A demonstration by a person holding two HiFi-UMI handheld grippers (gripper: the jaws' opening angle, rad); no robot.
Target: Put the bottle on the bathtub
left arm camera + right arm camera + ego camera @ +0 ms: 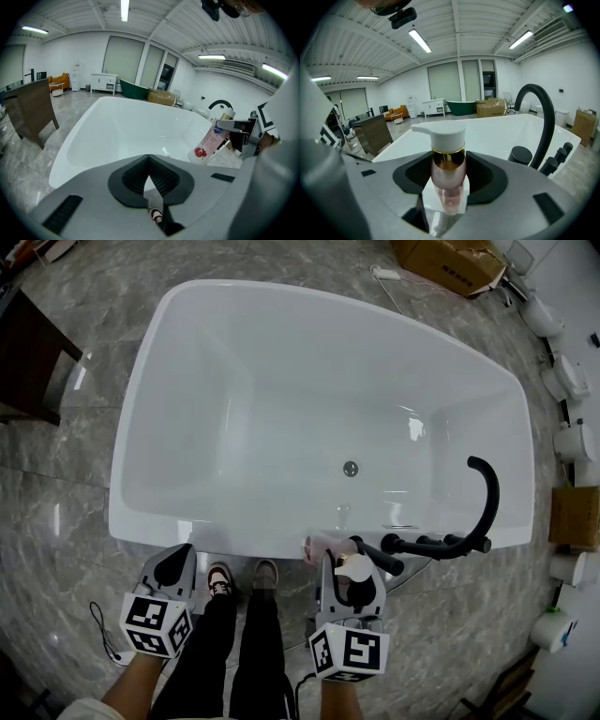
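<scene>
the right gripper has its jaws pinching a pink pump bottle (white pump, gold collar) just below the collar. the bottle is tilted over the near rim of the white bathtub, beside the black faucet. the left gripper hangs near the same rim, jaws pressed together on nothing.
</scene>
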